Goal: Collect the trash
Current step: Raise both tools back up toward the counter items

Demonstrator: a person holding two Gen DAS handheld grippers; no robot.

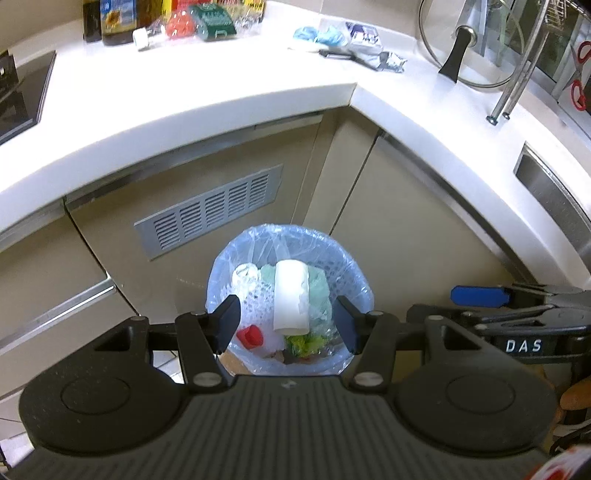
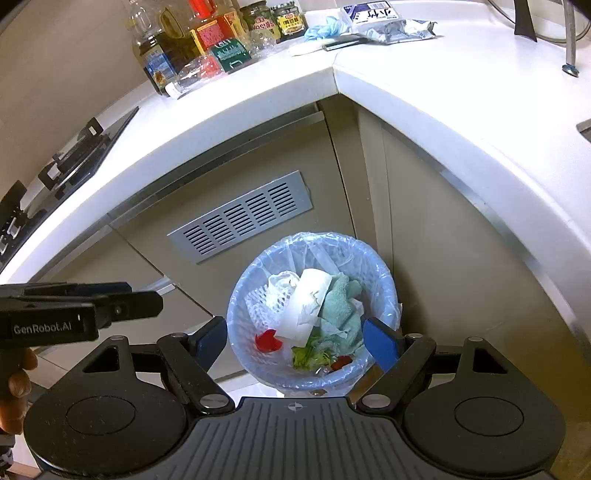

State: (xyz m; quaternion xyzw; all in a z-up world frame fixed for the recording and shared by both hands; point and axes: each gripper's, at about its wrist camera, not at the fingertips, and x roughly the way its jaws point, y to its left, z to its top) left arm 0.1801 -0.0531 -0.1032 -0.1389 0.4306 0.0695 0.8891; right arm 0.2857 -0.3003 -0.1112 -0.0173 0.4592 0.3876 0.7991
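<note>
A small bin with a blue plastic liner (image 1: 347, 273) stands on the floor in the cabinet corner; it also shows in the right wrist view (image 2: 384, 269). It holds a white paper roll (image 1: 290, 295) (image 2: 306, 302), a green cloth (image 2: 343, 302), white netting, a red cap (image 1: 249, 336) (image 2: 267, 341) and lettuce (image 2: 308, 356). My left gripper (image 1: 290, 323) is open and empty above the bin. My right gripper (image 2: 295, 341) is open and empty above the bin; its blue finger (image 1: 478, 295) shows in the left wrist view.
The white L-shaped counter (image 2: 424, 103) wraps the corner. At its back lie a blue glove (image 2: 325, 27), wrappers (image 2: 391, 26), a black tool (image 2: 340, 42), bottles and jars (image 2: 207, 37). A hob (image 2: 66, 158) is at the left, a sink (image 1: 554, 192) at the right.
</note>
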